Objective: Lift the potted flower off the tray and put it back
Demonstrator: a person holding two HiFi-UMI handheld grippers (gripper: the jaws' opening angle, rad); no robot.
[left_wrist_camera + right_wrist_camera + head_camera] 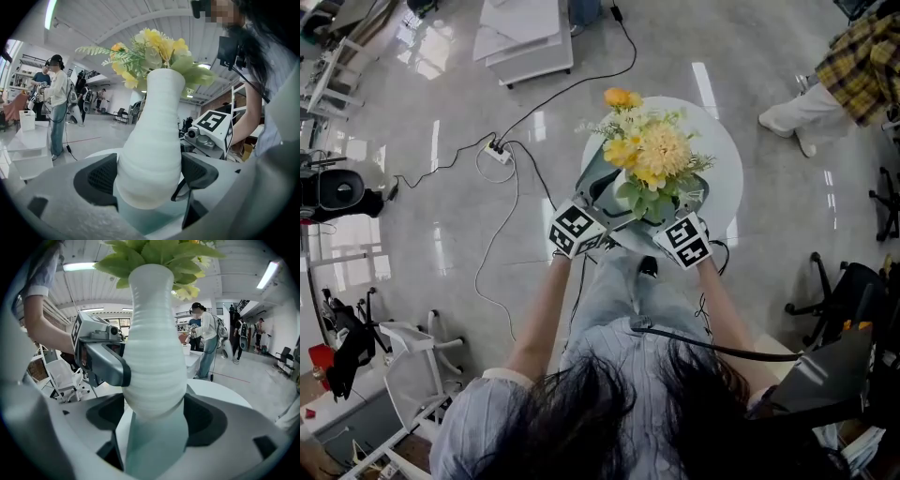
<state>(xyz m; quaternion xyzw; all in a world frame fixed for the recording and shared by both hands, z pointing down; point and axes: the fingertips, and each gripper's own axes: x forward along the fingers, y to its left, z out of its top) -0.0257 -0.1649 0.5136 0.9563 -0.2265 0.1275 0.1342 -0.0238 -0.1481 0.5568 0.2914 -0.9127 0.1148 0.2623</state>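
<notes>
**A:** Where is the potted flower (649, 155)?

**B:** It is over the round white tabletop (724, 141), held from two sides. The head view mostly shows the yellow flowers and green leaves. The pot is hidden under them.

**A:** So what does the pot look like?

**B:** The gripper views show that. It is white with ridges, thin at the neck and pale green lower down. The left gripper (149, 176) has its jaws pressed on the fat part of the pot. The right gripper (157, 416) squeezes it the same way from the other side. Each gripper view also shows the other gripper next to the pot.

**A:** Is it on a tray?

**B:** I can't tell. No view shows the pot's bottom.

**A:** What else is there?

**B:** The head view shows a black cable (517, 197) on the shiny floor (441, 234). The left gripper view shows a person (56, 93) standing far back.
</notes>
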